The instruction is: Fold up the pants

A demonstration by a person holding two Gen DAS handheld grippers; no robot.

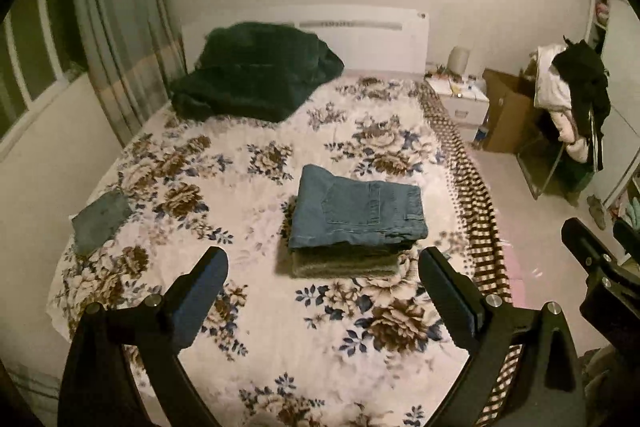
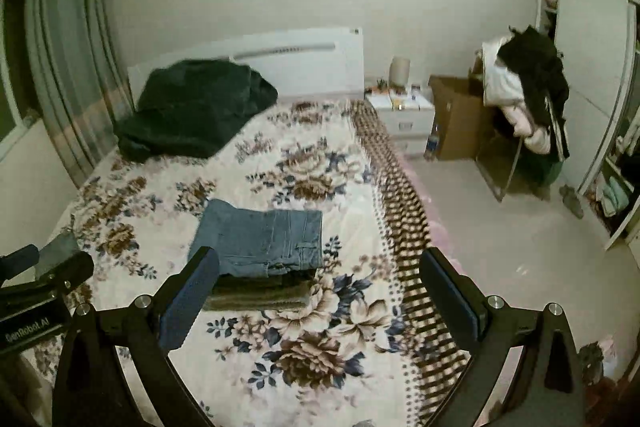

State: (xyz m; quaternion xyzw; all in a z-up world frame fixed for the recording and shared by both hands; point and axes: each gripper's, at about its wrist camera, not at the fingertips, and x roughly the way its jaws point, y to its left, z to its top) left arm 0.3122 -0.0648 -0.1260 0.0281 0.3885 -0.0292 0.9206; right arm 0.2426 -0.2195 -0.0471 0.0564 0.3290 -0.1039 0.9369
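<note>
Folded blue jeans (image 1: 356, 213) lie on top of a folded olive garment (image 1: 344, 263) on the floral bedspread (image 1: 280, 339). The stack also shows in the right wrist view, jeans (image 2: 264, 237) above the olive garment (image 2: 260, 295). My left gripper (image 1: 324, 267) is open and empty, held above the bed just in front of the stack. My right gripper (image 2: 320, 271) is open and empty, above the bed's right part, with its left finger (image 2: 192, 291) over the stack's near left corner. The right gripper's tip shows in the left wrist view (image 1: 592, 255).
A dark green blanket (image 1: 252, 75) is heaped near the white headboard (image 1: 368, 39). A small folded grey-blue cloth (image 1: 100, 223) lies at the bed's left. A nightstand (image 1: 460, 99), a cardboard box (image 1: 508, 115) and a clothes-laden chair (image 1: 568, 107) stand to the right.
</note>
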